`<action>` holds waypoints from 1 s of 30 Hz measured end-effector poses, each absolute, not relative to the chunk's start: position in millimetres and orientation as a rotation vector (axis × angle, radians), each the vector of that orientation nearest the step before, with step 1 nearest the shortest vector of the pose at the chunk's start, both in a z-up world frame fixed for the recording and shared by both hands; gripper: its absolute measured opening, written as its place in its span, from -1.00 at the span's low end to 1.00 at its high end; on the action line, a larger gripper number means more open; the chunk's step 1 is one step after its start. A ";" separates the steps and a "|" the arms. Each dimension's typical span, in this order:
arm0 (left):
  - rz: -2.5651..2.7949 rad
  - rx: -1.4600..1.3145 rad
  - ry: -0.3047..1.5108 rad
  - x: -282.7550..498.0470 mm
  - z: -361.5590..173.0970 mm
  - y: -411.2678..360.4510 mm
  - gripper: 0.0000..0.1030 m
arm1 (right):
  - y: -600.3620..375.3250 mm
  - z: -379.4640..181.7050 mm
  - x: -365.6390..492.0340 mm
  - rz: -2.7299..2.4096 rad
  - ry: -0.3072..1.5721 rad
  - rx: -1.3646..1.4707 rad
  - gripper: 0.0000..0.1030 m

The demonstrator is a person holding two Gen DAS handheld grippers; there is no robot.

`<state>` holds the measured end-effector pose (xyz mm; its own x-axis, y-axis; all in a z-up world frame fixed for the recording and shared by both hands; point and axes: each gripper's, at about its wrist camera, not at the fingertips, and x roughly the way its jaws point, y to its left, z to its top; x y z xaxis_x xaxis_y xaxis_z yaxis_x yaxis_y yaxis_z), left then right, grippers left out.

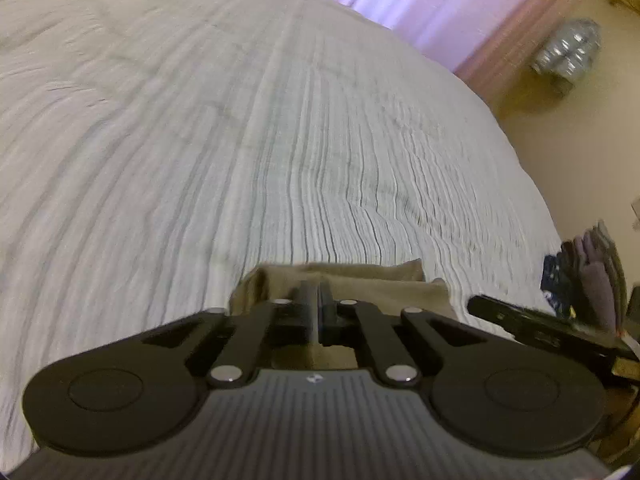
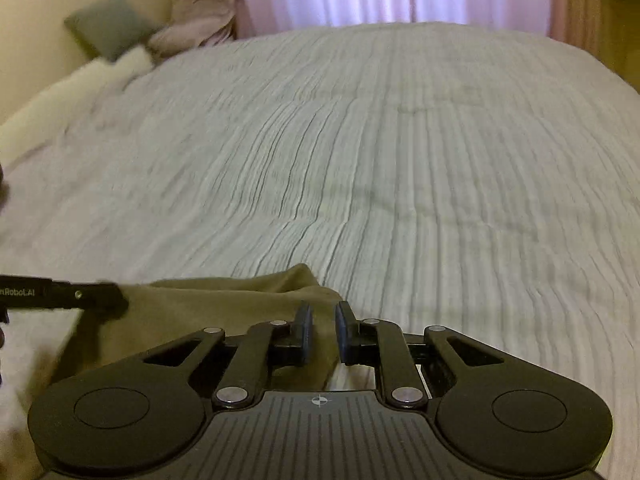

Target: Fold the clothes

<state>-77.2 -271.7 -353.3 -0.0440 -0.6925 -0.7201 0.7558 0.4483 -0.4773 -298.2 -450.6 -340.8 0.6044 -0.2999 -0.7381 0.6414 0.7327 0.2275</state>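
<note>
The left tongs (image 1: pixel 319 292) are clamped shut on an olive-brown cloth garment (image 1: pixel 360 280). The right tongs (image 2: pixel 323 320) stand slightly apart over its edge, nothing visibly pinched, with the ribbed white bedspread (image 2: pixel 400 160) ahead of both.

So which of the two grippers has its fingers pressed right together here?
The left gripper: its fingers meet with no gap over the olive cloth. The right gripper shows a clear gap between its fingers, with the cloth's edge beneath.

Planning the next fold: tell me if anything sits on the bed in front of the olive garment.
Nothing visible does. Beyond the olive garment the bedspread lies bare; the pillows sit far off at its corner.
</note>
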 end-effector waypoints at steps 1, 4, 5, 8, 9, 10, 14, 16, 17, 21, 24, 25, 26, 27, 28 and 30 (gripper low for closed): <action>-1.165 0.084 1.127 -83.3 -348.0 -265.3 -0.96 | -448.1 -334.6 -305.8 -0.566 0.724 0.545 -0.68; -1.141 0.137 1.179 -102.6 -341.1 -246.5 -0.95 | -429.3 -318.6 -322.4 -0.516 0.732 0.612 -0.68; -1.118 0.168 1.204 -108.6 -343.9 -242.9 -0.94 | -421.2 -316.5 -325.2 -0.499 0.745 0.612 -0.68; -1.026 0.235 1.258 -117.6 -358.4 -239.6 -0.99 | -401.7 -334.8 -317.9 -0.460 0.876 0.605 -0.68; -1.006 0.229 1.278 -116.6 -358.8 -238.9 -0.99 | -399.0 -344.1 -315.8 -0.466 0.906 0.596 -0.68; -0.987 0.231 1.284 -116.7 -355.4 -239.7 -0.99 | -398.1 -347.1 -314.7 -0.469 0.919 0.581 -0.68; -0.892 0.355 1.304 -127.0 -339.8 -249.5 -0.97 | -404.6 -333.0 -314.9 -0.465 0.933 0.626 -0.64; -0.834 0.419 1.325 -131.8 -335.0 -251.5 -0.89 | -409.1 -329.3 -319.8 -0.464 0.953 0.690 0.18; -0.811 0.444 1.328 -131.1 -332.8 -249.8 -0.71 | -409.8 -328.3 -323.9 -0.466 0.948 0.714 0.36; -0.778 0.496 1.316 -136.1 -329.3 -251.4 -0.51 | -410.4 -327.1 -337.7 -0.472 0.931 0.782 0.38; -0.768 0.511 1.320 -137.7 -324.9 -252.8 -0.48 | -412.0 -329.1 -343.2 -0.488 0.932 0.825 0.38; -0.768 0.514 1.317 -137.5 -325.1 -254.5 -0.42 | -412.6 -329.6 -344.7 -0.494 0.927 0.834 0.38; -0.769 0.515 1.313 -137.3 -326.1 -256.5 -0.38 | -413.3 -330.3 -345.8 -0.499 0.923 0.840 0.38; -0.774 0.506 1.311 -136.6 -324.4 -255.6 -0.37 | -414.0 -331.0 -346.6 -0.501 0.918 0.843 0.38; -0.780 0.492 1.310 -135.7 -321.6 -253.4 -0.37 | -414.3 -331.6 -348.0 -0.500 0.914 0.848 0.38; -0.816 0.420 1.317 -129.4 -319.0 -250.5 -0.34 | -414.4 -333.8 -351.3 -0.500 0.903 0.864 0.39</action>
